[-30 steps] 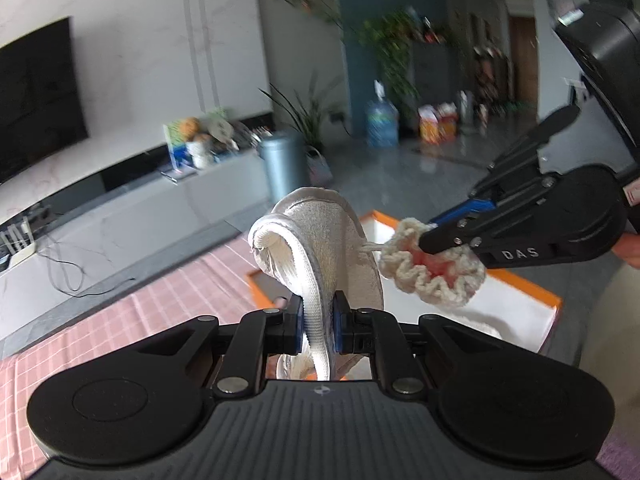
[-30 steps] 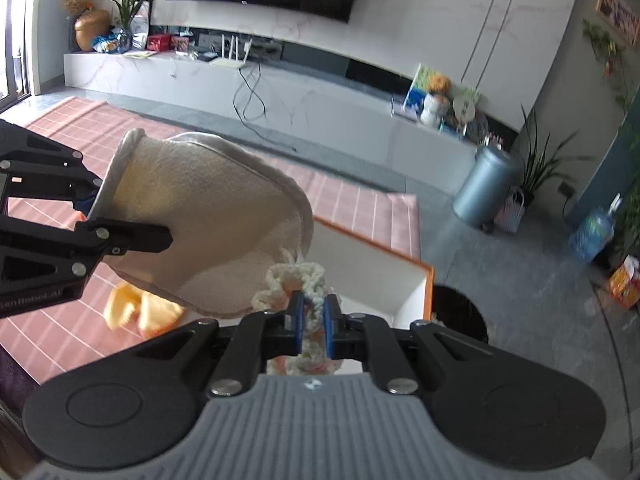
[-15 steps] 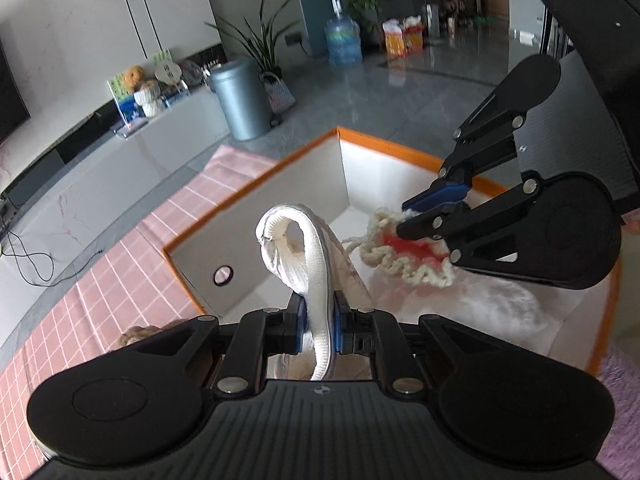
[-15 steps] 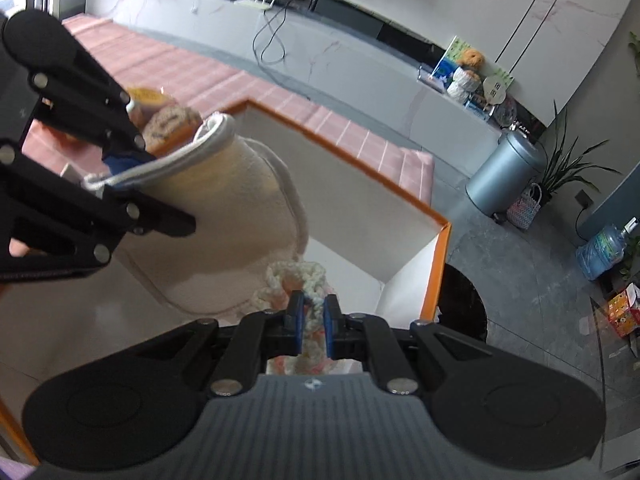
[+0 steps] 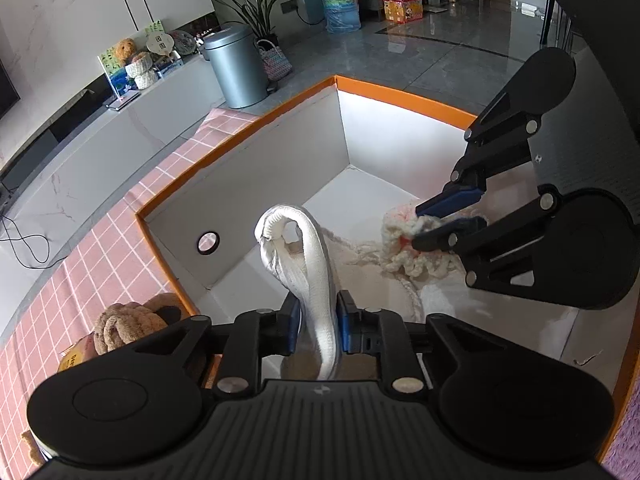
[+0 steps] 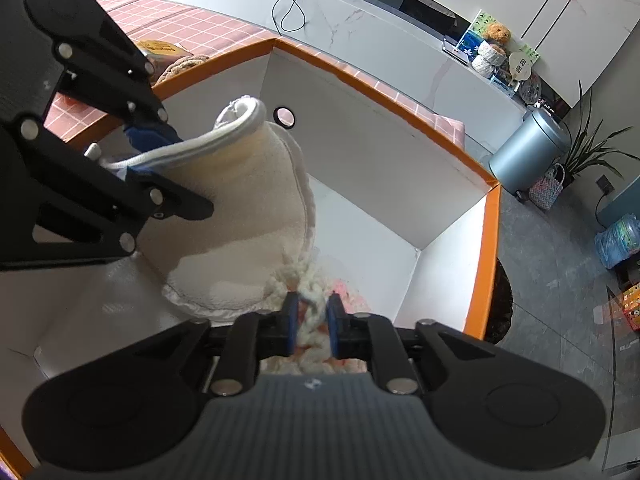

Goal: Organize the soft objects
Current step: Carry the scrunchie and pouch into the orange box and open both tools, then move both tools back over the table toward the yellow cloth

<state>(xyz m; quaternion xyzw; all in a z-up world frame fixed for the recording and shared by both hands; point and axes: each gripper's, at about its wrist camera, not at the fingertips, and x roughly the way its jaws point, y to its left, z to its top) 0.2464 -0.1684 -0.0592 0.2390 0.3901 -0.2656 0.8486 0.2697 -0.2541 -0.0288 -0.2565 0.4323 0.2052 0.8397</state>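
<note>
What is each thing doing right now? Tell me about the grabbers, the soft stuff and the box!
Left gripper: opening, cloth between its jaws.
Right gripper: opening, yarn between its jaws.
Cream terry cloth mitt: hanging inside the box.
Cream-and-pink crocheted yarn piece: low inside the box.
Orange-rimmed white box: open-topped.

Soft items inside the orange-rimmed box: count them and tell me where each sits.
2. The cream mitt hangs between the opening left gripper; the crochet scrunchie is between the opening right gripper. Others may be hidden.

white box (image 5: 280,168) with orange rim; cream mitt (image 6: 248,216); cream-and-pink crochet piece (image 5: 404,248); pink checked tablecloth (image 5: 100,248).
</note>
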